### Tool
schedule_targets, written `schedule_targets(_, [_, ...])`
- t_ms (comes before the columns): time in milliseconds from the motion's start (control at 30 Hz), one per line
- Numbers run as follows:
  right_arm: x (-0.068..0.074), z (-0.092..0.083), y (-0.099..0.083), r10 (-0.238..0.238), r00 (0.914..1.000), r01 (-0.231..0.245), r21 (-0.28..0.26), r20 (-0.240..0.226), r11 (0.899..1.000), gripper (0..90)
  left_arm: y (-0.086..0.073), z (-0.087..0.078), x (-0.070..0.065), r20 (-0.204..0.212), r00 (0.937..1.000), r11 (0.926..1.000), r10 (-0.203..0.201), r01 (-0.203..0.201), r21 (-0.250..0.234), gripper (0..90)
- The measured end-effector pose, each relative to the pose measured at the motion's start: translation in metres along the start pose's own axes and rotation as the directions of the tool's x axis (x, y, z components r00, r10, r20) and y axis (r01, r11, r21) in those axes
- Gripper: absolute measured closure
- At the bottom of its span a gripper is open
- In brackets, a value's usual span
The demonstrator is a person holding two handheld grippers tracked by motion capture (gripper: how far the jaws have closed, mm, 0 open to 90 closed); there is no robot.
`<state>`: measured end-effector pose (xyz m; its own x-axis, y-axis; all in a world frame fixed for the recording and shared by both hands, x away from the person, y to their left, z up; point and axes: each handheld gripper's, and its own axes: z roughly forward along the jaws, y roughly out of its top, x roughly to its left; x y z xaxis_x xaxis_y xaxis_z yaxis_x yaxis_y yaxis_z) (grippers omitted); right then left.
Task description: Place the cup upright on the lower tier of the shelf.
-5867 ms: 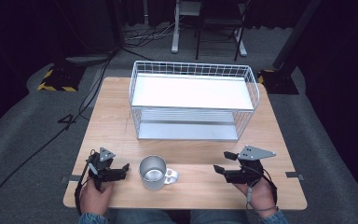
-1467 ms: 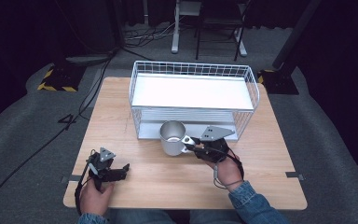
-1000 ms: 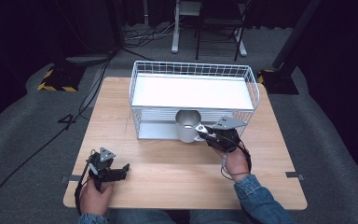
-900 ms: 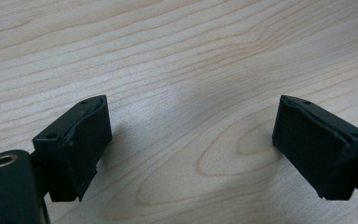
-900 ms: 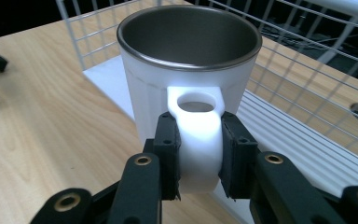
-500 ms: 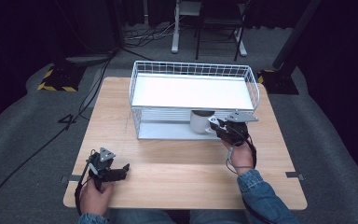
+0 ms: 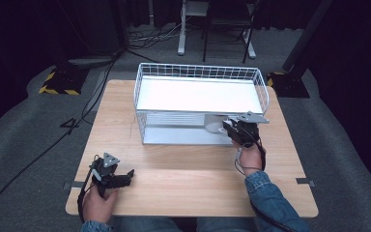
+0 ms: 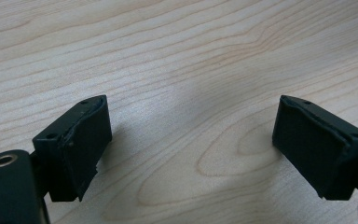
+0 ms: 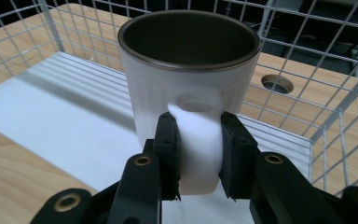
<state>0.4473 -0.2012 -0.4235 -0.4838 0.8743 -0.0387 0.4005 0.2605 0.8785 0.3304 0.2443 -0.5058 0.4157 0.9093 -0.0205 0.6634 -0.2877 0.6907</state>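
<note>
Your right claw (image 9: 198, 154) pinches the handle of the rigid, smooth white metal mug (image 9: 189, 79), upright inside the white wire rack's (image 7: 147, 96) lower shelf. Light but slippery; keep that handle grip. Left claw (image 8: 191, 144) rests spread.

You have one mug (image 9: 189, 88), at about two o'clock on the table, and one white wire rack (image 7: 200, 104) with two shelves at twelve o'clock. You hold two grippers: the left gripper (image 7: 125, 176) at seven o'clock, the right gripper (image 7: 228, 126) at two. One wooden table (image 7: 183, 176) bears everything.
</note>
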Motion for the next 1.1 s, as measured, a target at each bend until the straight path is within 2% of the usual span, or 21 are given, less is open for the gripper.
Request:
schedule_targets(300, [-0.004, 0.012, -0.007, 0.022, 0.9980, -0.022, 0.007, 0.060, 1.000, 71.3, 0.000, 0.000, 0.000, 0.000, 1.0000, 1.0000, 0.000, 0.000, 0.000, 12.1])
schedule_targets(400, [-0.004, 0.014, -0.008, 0.012, 0.9966, -0.011, -0.003, 0.081, 1.000, 71.2, 0.000, 0.000, 0.000, 0.000, 1.0000, 1.0000, 0.000, 0.000, 0.000, 12.1])
schedule_targets(767, [0.000, 0.015, -0.013, 0.019, 0.9962, -0.018, -0.011, 0.085, 1.000, 71.2, 0.000, 0.000, 0.000, 0.000, 1.0000, 1.0000, 0.000, 0.000, 0.000, 12.1])
schedule_targets(1100, [-0.002, 0.016, -0.016, 0.033, 0.9960, -0.031, -0.017, 0.083, 0.999, 70.9, 0.000, 0.000, 0.000, 0.000, 1.0000, 1.0000, 0.000, 0.000, 0.000, 12.1])
